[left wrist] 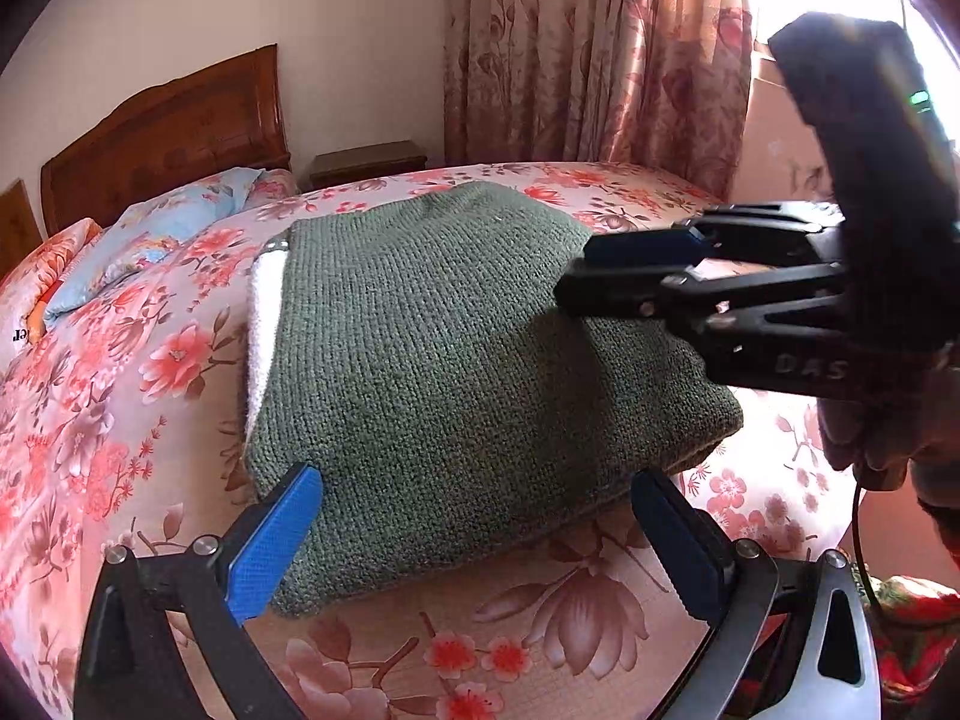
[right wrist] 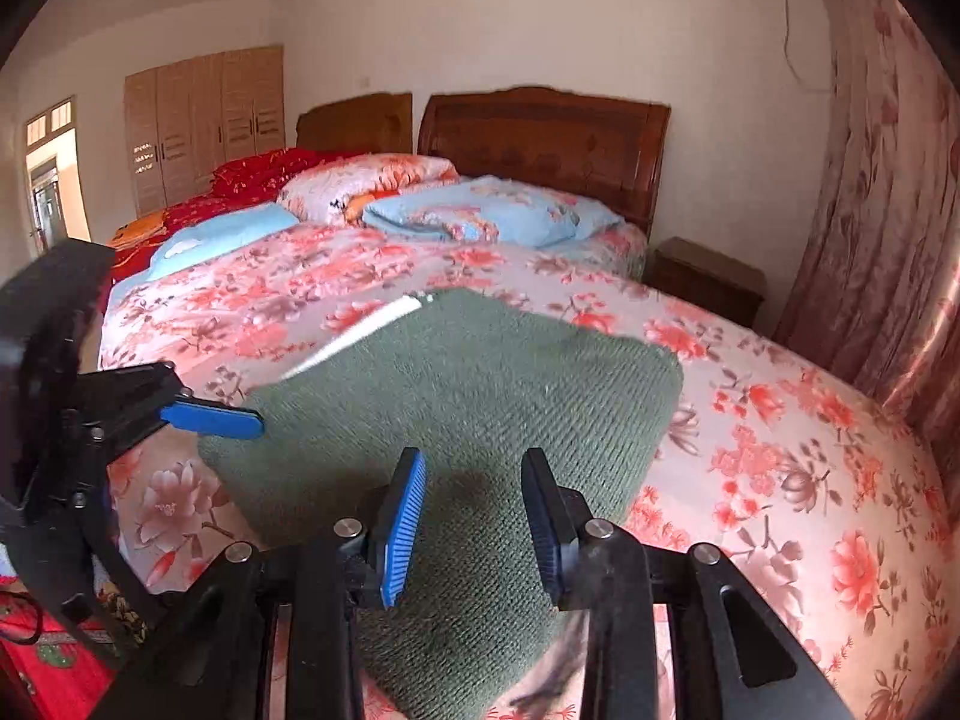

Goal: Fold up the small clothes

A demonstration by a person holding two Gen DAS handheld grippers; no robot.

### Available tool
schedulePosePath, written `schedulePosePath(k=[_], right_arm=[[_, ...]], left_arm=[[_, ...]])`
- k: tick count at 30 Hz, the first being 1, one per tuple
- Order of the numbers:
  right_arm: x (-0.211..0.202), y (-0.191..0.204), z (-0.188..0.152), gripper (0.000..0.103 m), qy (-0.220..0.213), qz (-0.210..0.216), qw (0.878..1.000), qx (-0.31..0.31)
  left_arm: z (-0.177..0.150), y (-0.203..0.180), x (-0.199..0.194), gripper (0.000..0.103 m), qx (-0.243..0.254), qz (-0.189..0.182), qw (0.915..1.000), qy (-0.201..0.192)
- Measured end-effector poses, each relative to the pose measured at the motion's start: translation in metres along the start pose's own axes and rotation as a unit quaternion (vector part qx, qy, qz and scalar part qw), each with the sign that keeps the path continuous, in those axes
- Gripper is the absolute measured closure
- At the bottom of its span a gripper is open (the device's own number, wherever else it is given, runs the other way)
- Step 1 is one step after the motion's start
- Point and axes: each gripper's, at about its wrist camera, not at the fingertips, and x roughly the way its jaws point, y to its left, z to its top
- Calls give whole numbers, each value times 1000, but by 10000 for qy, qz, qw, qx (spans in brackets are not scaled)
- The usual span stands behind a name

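Sweater (left wrist: 456,360), green knit: folded compact on the bed (left wrist: 150,396), white lining showing at one edge.
Left gripper (left wrist: 474,546) spread empty at its near edge; right gripper (right wrist: 474,516) part-open above, holding nothing. Folding looks essentially finished.

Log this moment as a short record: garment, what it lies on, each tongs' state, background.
garment: green knit sweater, folded into a thick rectangle, a white layer showing at one edge
surface: floral bedspread
left tongs: open, pads at the sweater's near edge, gripping nothing
right tongs: partly open above the sweater, nothing between the pads
background: wooden headboard, blue pillow, floral curtain
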Motion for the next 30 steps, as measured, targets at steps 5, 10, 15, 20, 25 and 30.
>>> schedulePosePath(k=[5,10,15,20,25,30], right_arm=[[-9,-9,-13,69,-112,116,9991,392],[-46,-3,-38,69,-178,-87,9991,378],[-83,-3,-72,69,-201,-243,9957,869],[-124,-1,-98,68,-436,-521,9898,1256],[-132,-4,-109,68,-334,-547,9787,1948],[-120,8,-114,68,-131,-461,9815,1855]], left_arm=[[-1,2,-2,0,-38,-44,10000,-80],[-4,0,-5,0,-54,26,9996,-264],[-6,-9,-43,0,-300,194,9940,-1033],[-10,-26,-97,0,-428,766,9768,-1952],[-20,-46,-93,0,-218,1456,9750,-1664],[-22,-42,-82,0,-369,1328,9815,-1329]])
